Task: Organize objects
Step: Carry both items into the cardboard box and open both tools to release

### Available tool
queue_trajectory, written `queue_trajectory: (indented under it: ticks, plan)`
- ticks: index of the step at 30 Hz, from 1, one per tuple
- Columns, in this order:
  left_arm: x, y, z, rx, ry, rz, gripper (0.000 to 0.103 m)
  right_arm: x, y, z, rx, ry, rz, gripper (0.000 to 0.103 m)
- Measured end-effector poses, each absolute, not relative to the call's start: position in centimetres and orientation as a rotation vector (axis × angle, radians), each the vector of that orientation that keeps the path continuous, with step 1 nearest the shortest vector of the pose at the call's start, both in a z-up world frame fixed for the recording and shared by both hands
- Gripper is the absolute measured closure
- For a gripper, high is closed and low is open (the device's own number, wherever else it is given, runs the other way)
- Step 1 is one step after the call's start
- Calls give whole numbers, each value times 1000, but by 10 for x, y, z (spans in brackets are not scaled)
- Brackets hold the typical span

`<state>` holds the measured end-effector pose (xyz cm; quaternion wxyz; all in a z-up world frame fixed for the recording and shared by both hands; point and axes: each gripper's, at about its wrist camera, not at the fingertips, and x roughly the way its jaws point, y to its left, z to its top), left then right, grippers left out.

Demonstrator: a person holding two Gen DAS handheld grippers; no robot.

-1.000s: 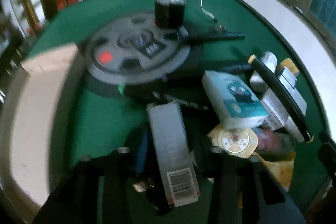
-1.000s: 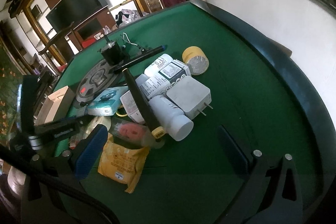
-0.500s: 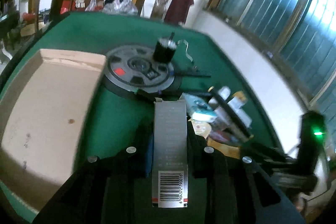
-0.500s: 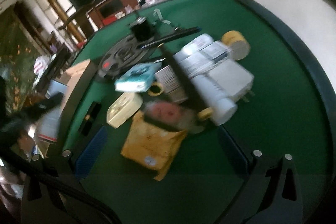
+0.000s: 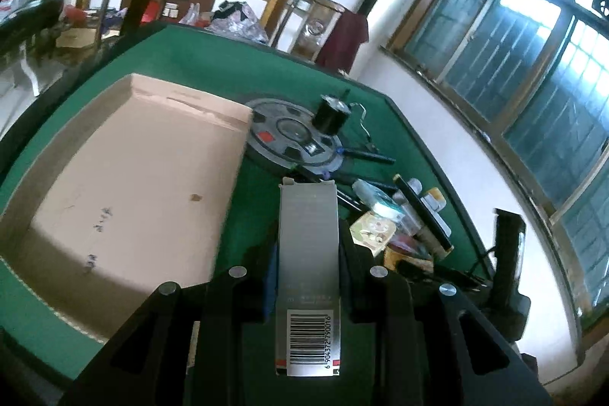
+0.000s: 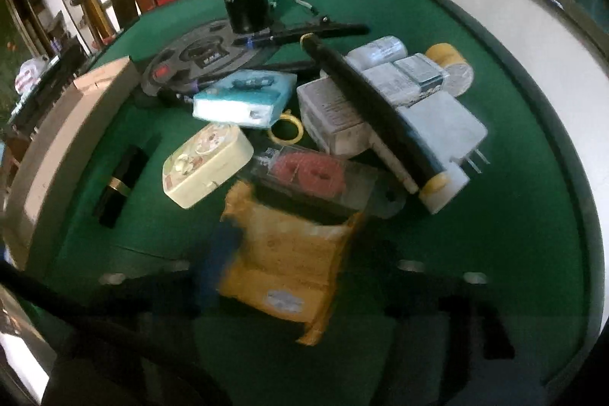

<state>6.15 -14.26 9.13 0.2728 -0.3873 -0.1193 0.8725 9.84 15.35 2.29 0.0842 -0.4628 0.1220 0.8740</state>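
My left gripper (image 5: 307,246) is shut on a long grey box with a barcode (image 5: 307,269) and holds it above the green table, just right of the open cardboard box (image 5: 125,185). My right gripper (image 6: 293,253) is open and blurred, low over the yellow padded packet (image 6: 285,261), which lies between its fingers. Behind the packet lies a heap: a cream round-cornered tin (image 6: 205,166), a clear case with pink rolls (image 6: 316,174), a teal tissue pack (image 6: 243,97), a black tube with yellow caps (image 6: 373,109) and a white plug adapter (image 6: 445,128).
A grey weight plate (image 6: 205,56) with a black motor (image 6: 245,10) on it lies at the back. The cardboard box edge (image 6: 57,139) is at the left. A black lipstick-like tube (image 6: 116,185) lies near it. The wall and windows run along the right.
My left gripper has risen and pulled back with the grey box, so the cardboard box fills the left. My right gripper has moved forward and down over the yellow packet.
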Motion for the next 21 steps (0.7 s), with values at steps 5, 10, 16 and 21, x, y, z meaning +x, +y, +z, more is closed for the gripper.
queue_trajectory:
  ticks: [5, 10, 16, 21]
  plan:
    - [57, -173, 90, -1029, -395, 2370, 80, 104, 149, 28, -1414, 351, 2609, 56]
    - [56, -198, 86, -1027, -449, 2379, 80, 111, 144, 39, -1384, 480, 2690, 59]
    - [41, -217, 86, -1048, -494, 2388, 80, 104, 123, 73, -1329, 518, 2822, 60]
    - [3, -219, 93, -1069, -454, 2419, 80, 67, 78, 97, -1331, 399, 2931, 59]
